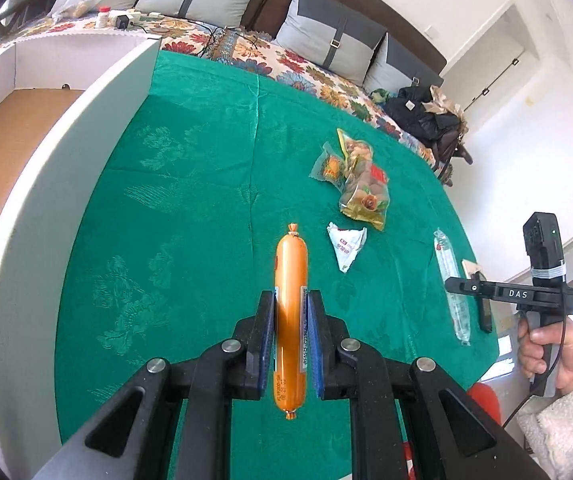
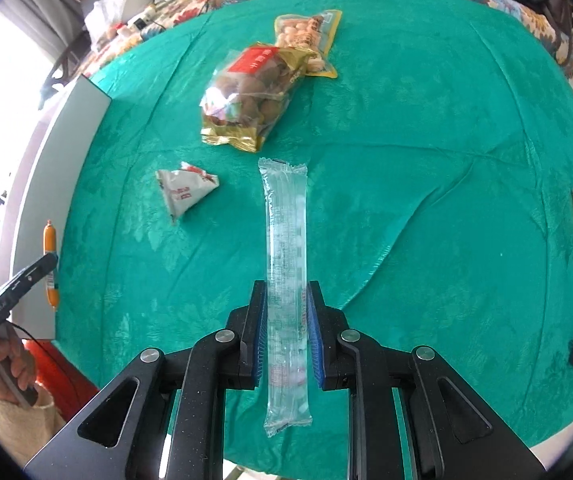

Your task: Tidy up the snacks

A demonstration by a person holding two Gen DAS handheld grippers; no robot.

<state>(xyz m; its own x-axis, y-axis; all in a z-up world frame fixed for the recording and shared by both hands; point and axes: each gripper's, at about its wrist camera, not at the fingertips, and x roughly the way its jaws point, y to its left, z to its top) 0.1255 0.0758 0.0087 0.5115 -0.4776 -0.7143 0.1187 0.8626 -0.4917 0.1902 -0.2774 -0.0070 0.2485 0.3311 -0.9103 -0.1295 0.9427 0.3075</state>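
So the orange sausage (image 1: 291, 316) sits lengthwise in the left gripper (image 1: 291, 300), jaws pinching its middle, tilted down over the green desk (image 1: 190, 184). Over on the right, the right gripper (image 2: 286, 300) has its jaws clamped on a long clear snack tube (image 2: 286, 264), pointing steeply down. A hand (image 1: 546, 344) in a fuzzy white sleeve (image 1: 558, 428) grips its handle. The nut bags (image 2: 246, 96) and a small white packet (image 2: 184, 192) lie farther out on the desk.

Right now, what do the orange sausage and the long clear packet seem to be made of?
Orange sausage: glossy plastic casing, probably; light glints on it and both ends are crimped. Long clear packet: thin transparent plastic film, crinkled, with sealed ends; white pieces show through.
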